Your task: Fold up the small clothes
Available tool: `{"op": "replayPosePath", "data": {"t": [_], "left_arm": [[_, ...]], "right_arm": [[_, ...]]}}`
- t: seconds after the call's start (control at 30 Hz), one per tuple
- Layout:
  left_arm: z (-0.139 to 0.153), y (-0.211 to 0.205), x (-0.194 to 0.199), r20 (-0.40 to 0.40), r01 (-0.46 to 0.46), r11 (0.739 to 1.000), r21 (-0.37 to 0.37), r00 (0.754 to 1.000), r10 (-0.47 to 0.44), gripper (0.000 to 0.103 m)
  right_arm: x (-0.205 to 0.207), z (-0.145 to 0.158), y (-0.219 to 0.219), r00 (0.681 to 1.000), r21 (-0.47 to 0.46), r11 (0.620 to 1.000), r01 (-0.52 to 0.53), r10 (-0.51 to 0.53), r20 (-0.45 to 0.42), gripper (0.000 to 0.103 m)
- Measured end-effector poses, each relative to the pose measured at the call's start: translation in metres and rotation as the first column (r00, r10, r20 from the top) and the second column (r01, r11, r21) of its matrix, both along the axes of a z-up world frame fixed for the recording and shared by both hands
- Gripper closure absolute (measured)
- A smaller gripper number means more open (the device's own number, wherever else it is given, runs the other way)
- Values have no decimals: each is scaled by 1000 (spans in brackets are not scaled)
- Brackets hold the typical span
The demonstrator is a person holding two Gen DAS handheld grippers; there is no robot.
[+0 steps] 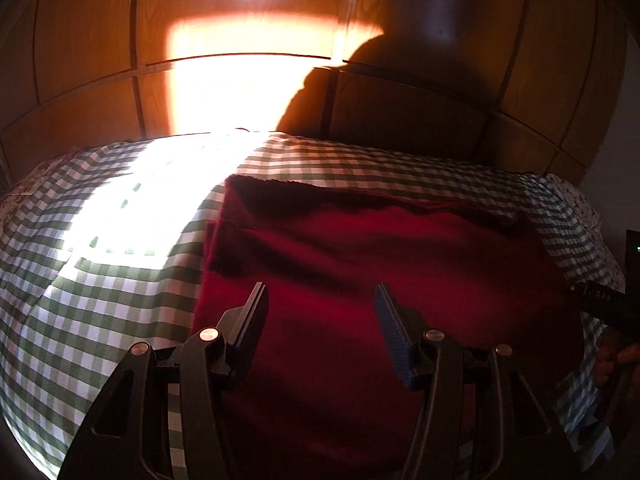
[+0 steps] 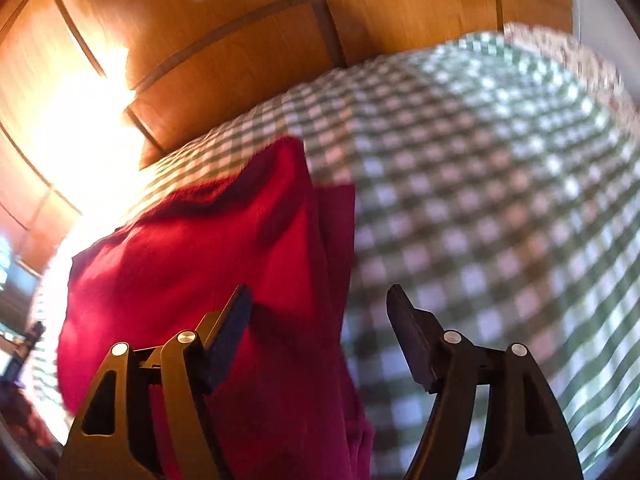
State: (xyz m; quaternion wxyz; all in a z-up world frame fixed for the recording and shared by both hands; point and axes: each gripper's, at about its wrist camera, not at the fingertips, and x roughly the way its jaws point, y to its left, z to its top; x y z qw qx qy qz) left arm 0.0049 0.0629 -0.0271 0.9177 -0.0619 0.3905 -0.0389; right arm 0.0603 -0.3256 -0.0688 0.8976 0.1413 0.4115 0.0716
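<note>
The red garment (image 1: 380, 280) lies on the bed (image 1: 100, 240), spread over the green-checked cover, with the wooden wardrobe (image 1: 440, 120) rising just behind the bed's far edge. It looks part-folded: a flap is turned in along the side towards the sunlit patch, and layered edges show at the end nearest the wardrobe, likely so the piece narrows into a neat rectangle.

The left hand-held gripper (image 1: 320, 320) hangs over the garment's near half with its jaws wide apart and nothing between them, seemingly placed to come down on the cloth or press it flat.

The right hand-held gripper (image 2: 320, 320) is likewise spread wide and holds nothing. It straddles the garment's (image 2: 200, 260) edge away from the sunlight, one finger over red cloth, the other over the checked cover. That view is blurred, so I cannot tell whether it touches the fabric; the position suits picking up that edge for the next fold.
</note>
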Motion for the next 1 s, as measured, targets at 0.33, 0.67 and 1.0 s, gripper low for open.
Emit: {"op": "replayPosePath", "data": {"t": [0.33, 0.67, 1.0], "left_arm": [[-47, -46, 12, -145, 106, 994, -22, 983, -108, 47], [-23, 3, -7, -101, 43, 990, -134, 993, -56, 47], [-15, 119, -39, -80, -147, 956, -254, 988, 130, 48]], "right_arm": [[-39, -22, 11, 990, 174, 977, -121, 131, -48, 52], [-53, 57, 82, 952, 119, 949, -291, 276, 132, 78], [-55, 98, 228, 837, -11, 851, -525, 518, 173, 79]]}}
